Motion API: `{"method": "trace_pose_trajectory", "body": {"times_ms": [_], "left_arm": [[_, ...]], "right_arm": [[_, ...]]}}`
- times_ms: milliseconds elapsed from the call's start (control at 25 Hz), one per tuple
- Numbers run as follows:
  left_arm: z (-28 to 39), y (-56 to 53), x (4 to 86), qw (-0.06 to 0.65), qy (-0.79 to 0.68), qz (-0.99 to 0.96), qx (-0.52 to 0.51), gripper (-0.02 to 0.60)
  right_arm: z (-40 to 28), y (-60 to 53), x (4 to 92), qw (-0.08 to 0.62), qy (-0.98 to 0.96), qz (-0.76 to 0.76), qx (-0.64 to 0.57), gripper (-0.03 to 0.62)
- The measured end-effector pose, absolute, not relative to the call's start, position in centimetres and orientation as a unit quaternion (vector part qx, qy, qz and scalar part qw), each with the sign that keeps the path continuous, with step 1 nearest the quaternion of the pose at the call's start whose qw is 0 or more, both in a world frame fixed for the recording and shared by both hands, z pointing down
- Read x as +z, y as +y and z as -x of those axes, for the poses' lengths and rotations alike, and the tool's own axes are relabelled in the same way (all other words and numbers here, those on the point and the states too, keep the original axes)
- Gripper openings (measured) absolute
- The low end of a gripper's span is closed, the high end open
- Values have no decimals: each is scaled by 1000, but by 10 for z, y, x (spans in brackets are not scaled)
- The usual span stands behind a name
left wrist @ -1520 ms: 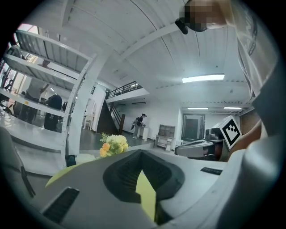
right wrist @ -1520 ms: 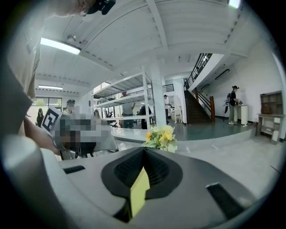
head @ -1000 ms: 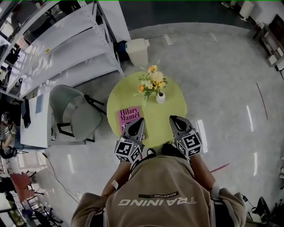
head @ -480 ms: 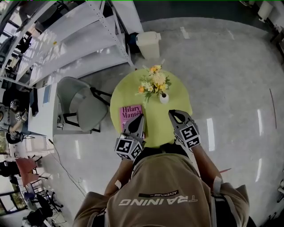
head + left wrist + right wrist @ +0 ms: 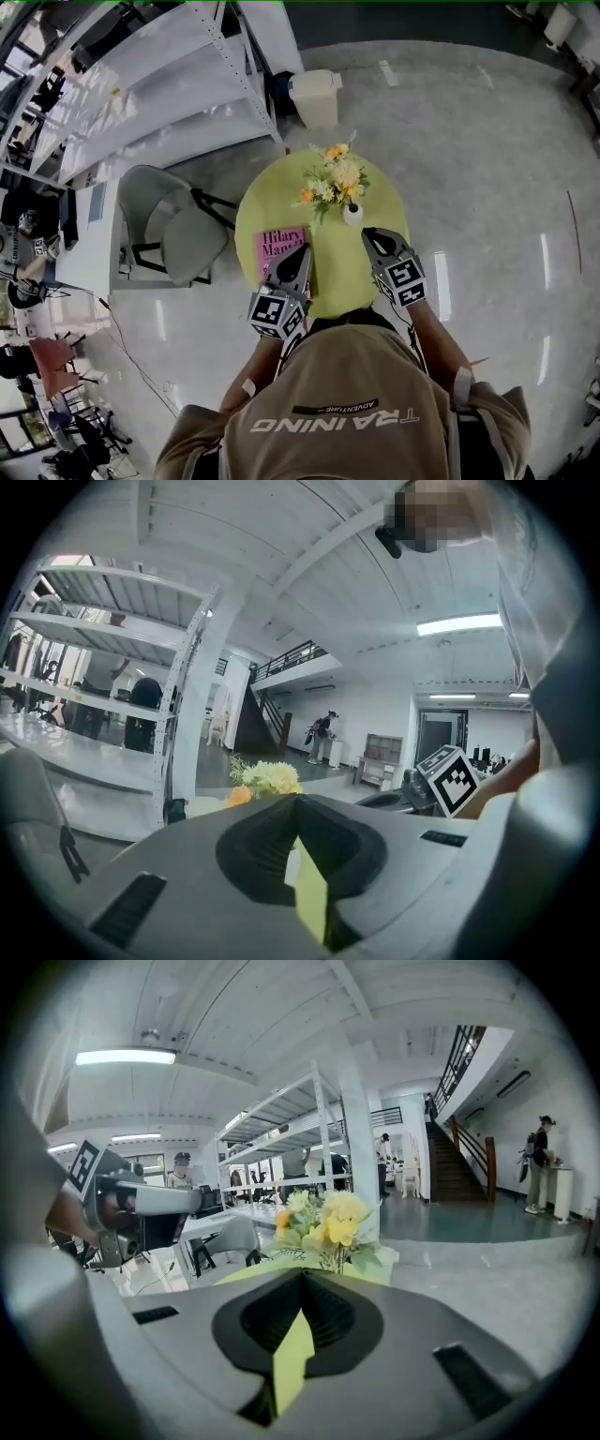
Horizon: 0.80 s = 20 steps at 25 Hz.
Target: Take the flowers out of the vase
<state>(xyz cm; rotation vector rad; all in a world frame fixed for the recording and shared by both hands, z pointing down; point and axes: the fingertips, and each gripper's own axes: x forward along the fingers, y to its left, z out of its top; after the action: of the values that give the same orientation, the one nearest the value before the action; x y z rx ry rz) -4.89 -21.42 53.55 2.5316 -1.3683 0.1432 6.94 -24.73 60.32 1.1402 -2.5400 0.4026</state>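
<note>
Left gripper (image 5: 300,251) and right gripper (image 5: 369,235) both pressed together, empty, above green table (image 5: 328,272) near flowers (image 5: 335,178) in vase (image 5: 352,215); book (image 5: 277,246), shelving (image 5: 141,103), chair (image 5: 173,234) around.

Shiny grey floor (image 5: 487,150) all round, white shelving (image 5: 141,103) and a grey chair (image 5: 173,230) left of my left tool (image 5: 301,251), bin (image 5: 316,98) beyond.

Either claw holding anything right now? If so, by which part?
Nothing is held. The left claw and right claw are both shut and empty, and the flowers sit untouched in the vase.
</note>
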Motion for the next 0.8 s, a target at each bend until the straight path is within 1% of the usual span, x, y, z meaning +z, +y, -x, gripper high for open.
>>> {"method": "trace_pose_trajectory", "body": {"times_ms": [120, 240, 280, 320, 360, 800], "left_arm": [[50, -215, 536, 133, -461, -876, 49, 0], [52, -215, 535, 136, -458, -877, 48, 0], [53, -215, 536, 139, -458, -877, 48, 1], [55, -215, 536, 140, -459, -876, 48, 1], [56, -214, 537, 140, -459, -876, 50, 1], [87, -215, 552, 158, -488, -856, 62, 1]], "right_arm": [[-70, -249, 603, 152, -885, -411, 158, -2], [-75, -256, 611, 159, -875, -429, 161, 0], [-75, -259, 616, 164, -873, -430, 162, 32], [-73, -262, 621, 169, -873, -427, 164, 109], [-70, -265, 626, 174, -874, -422, 165, 132], [-54, -314, 675, 239, -868, -409, 150, 131]]}}
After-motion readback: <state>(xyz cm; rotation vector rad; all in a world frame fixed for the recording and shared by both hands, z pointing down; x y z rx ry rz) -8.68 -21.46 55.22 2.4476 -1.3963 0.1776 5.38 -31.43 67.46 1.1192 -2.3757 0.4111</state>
